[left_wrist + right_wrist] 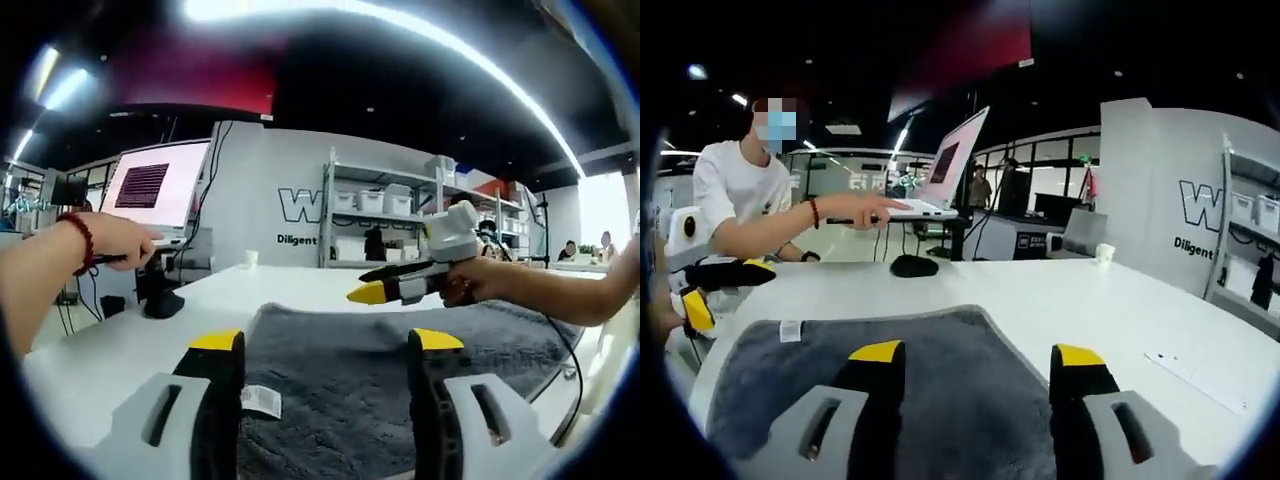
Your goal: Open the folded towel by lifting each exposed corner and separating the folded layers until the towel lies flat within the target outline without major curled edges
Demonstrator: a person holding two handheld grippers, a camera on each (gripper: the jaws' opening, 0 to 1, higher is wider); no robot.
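A dark grey towel [345, 385] lies spread on the white table [120, 350], its far edge slightly humped. A small white tag [261, 400] sits at its left edge. My left gripper [326, 345] hovers low over the towel's near part, jaws wide apart and nothing between them. My right gripper [370, 291], held by a hand, hangs above the towel's far side. In the right gripper view the right gripper [976, 353] is open over the towel [940, 385]. There the left gripper [725, 288] stands open by the tag [790, 330] corner.
A person's arm with a red bracelet [82, 240] reaches to an open laptop [155, 185] at the table's far end. A black mouse [913, 265], a paper cup [1103, 254] and a thin white strip [1195, 380] lie on the table. Shelves with boxes [380, 215] stand behind.
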